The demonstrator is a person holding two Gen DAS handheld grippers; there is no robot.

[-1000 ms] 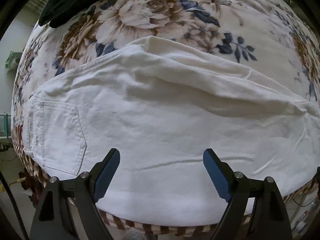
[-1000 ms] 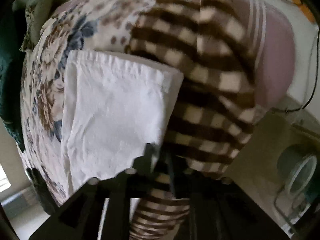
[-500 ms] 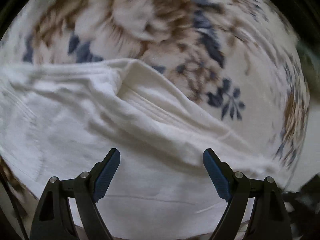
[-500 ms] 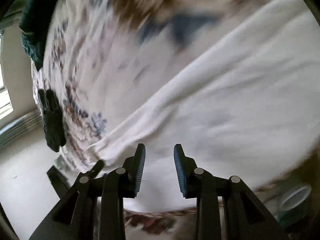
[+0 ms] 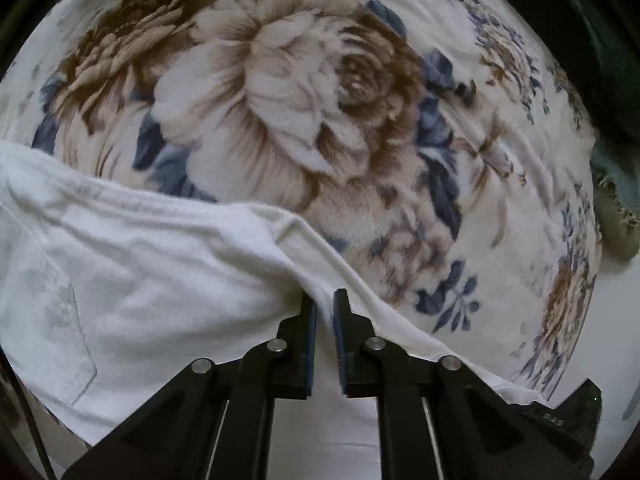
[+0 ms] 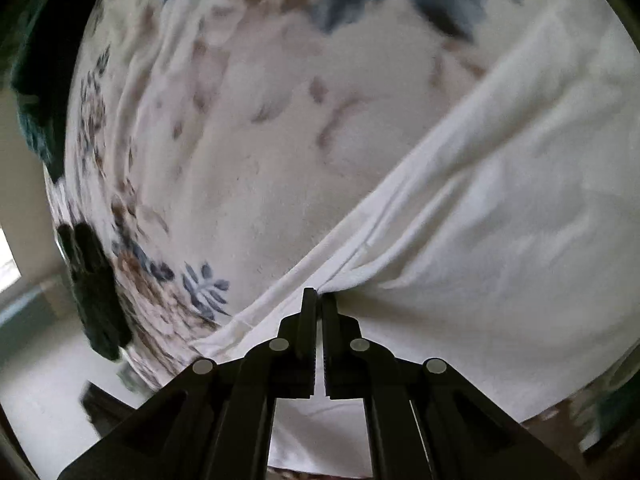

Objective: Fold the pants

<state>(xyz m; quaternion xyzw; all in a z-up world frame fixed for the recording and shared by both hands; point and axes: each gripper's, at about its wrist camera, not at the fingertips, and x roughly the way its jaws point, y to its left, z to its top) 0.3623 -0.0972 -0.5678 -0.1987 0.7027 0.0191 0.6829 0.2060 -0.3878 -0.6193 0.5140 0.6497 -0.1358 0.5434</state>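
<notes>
White pants (image 5: 152,288) lie on a floral blanket (image 5: 304,92), with a back pocket at the lower left of the left wrist view. My left gripper (image 5: 324,300) is shut on the pants' far edge, where the cloth puckers between the fingers. In the right wrist view the pants (image 6: 500,220) fill the right side over the same blanket (image 6: 260,128). My right gripper (image 6: 319,298) is shut on the seamed far edge of the pants, and cloth bunches at the fingertips.
A dark green cloth (image 5: 600,60) lies at the blanket's far right edge. In the right wrist view a dark garment (image 6: 96,288) hangs over the blanket's left edge, with pale floor (image 6: 48,380) below it.
Both grippers moved forward to the pants' far edge. The left gripper went from wide open to shut on the cloth. The right gripper closed its small gap onto the seam.
</notes>
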